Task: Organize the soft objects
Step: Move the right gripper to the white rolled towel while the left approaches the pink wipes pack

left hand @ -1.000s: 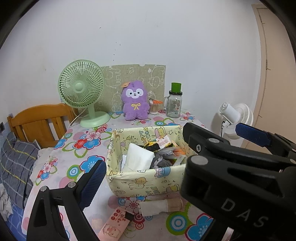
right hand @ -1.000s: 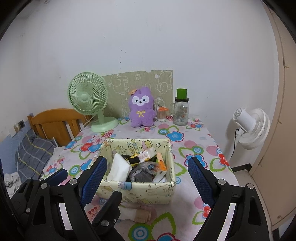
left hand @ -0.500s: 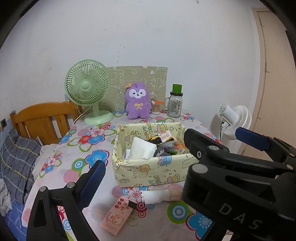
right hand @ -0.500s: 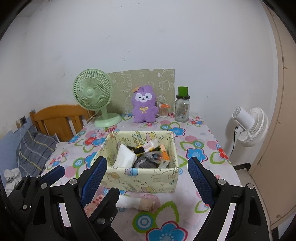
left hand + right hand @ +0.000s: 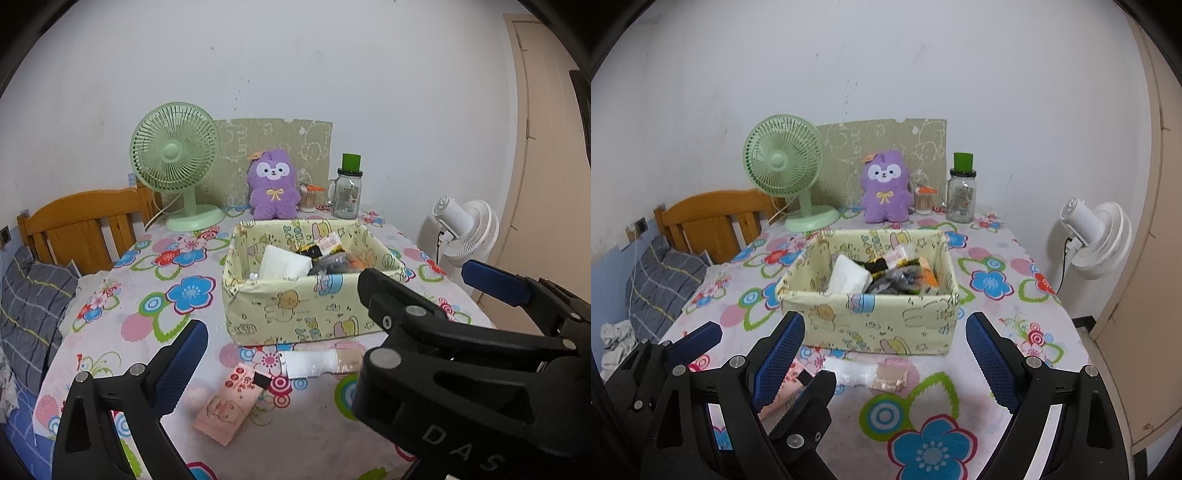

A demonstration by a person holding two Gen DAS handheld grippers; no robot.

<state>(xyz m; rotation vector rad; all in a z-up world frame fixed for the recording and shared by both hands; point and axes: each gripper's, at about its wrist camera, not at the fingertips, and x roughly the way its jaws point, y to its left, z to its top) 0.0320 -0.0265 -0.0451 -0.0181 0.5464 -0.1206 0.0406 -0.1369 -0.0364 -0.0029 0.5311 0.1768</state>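
Observation:
A yellow cartoon-print fabric box (image 5: 295, 310) (image 5: 879, 321) sits mid-table and holds a white packet (image 5: 284, 263) (image 5: 849, 277) and several small packets. A white and beige roll (image 5: 319, 363) (image 5: 871, 374) lies in front of the box. A pink packet (image 5: 229, 410) lies nearer, to the left. A purple plush toy (image 5: 273, 188) (image 5: 884, 186) stands at the back. My left gripper (image 5: 332, 332) is open and empty, short of the box. My right gripper (image 5: 884, 354) is open and empty, above the roll.
The table wears a flower-print cloth (image 5: 990, 280). A green desk fan (image 5: 177, 162) (image 5: 786, 166), a glass jar with a green lid (image 5: 347, 192) (image 5: 961, 192) and a cotton-swab tub (image 5: 923, 199) stand at the back. A wooden bed frame (image 5: 81, 225) is left, a white fan (image 5: 1097, 236) right.
Both grippers have drawn back and up from the table. The box sits farther away and the roll and pink packet show more fully. Both stay open.

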